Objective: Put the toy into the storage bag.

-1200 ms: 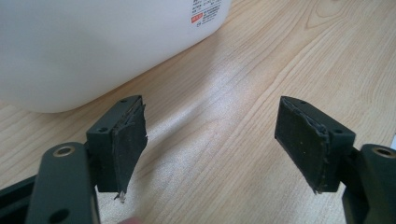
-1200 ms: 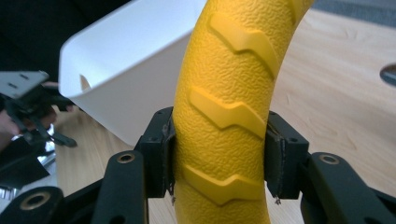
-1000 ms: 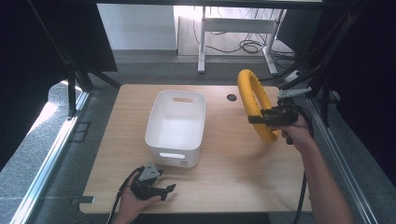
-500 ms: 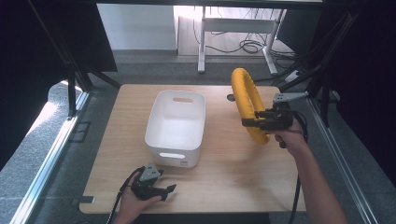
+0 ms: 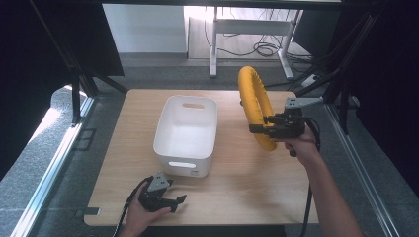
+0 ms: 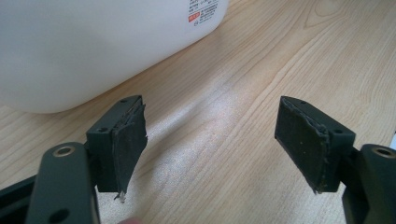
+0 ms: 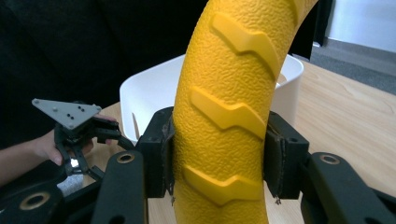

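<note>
A yellow ring with raised tread marks [image 5: 255, 104] stands upright in the air over the table's right half, held by my right gripper [image 5: 260, 129], which is shut on its lower part. The right gripper view shows the yellow ring [image 7: 229, 107] clamped between both pads. A white plastic bin [image 5: 187, 135] sits empty at the table's middle, to the left of the ring. My left gripper [image 5: 177, 202] rests at the front edge, just in front of the bin, its jaws open. Between its pads [image 6: 128, 140] lies bare wood, with the white bin [image 6: 93, 42] close ahead.
The wooden table [image 5: 247, 187] has free surface in front and to the right of the bin. Dark frame posts [image 5: 74, 84] stand at the table's left and right sides. A desk leg and cables [image 5: 257, 47] lie on the floor beyond the far edge.
My right gripper has carried the yellow ring leftward, toward the bin. The left gripper has stayed where it was, open.
</note>
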`<state>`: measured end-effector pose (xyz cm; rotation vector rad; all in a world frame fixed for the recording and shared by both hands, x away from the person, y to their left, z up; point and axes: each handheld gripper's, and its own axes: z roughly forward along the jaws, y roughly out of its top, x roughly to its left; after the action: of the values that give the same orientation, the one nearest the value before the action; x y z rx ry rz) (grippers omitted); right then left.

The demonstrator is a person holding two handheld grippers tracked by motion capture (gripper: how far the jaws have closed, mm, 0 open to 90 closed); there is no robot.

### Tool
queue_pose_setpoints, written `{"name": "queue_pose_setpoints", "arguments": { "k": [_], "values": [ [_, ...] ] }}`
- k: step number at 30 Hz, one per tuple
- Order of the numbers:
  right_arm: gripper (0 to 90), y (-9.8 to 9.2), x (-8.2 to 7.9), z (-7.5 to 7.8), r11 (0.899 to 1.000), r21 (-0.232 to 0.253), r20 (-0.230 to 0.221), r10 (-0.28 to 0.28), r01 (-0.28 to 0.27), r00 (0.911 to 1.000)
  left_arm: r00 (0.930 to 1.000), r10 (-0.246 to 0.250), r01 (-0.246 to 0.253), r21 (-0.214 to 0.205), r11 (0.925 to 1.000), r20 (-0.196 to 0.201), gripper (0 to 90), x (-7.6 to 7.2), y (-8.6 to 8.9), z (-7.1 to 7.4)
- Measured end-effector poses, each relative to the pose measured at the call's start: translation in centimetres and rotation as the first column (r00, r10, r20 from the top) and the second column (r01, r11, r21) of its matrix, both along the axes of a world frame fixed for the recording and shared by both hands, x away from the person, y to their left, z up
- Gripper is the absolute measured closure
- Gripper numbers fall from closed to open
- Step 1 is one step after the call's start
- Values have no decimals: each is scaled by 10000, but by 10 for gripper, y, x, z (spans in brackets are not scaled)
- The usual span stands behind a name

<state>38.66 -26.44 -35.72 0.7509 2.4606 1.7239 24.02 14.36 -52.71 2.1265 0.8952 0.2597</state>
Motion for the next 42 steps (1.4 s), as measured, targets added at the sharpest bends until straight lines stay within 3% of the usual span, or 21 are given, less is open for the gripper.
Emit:
{"name": "queue_pose_setpoints", "arguments": {
  "k": [8,34,42],
  "values": [
    [516,15,-8,14,9996,131,535,238,-245,9983,10000,-48,48,43,10000,-1,250,0,-1,0],
    [515,48,-16,39,9953,571,1110,716,-783,9912,10000,-32,32,25,10000,-38,251,0,-2,-1],
    [515,66,-18,51,9910,805,1407,953,-1074,9854,10000,-34,34,5,10000,-22,251,0,-1,-1]
  ]
}}
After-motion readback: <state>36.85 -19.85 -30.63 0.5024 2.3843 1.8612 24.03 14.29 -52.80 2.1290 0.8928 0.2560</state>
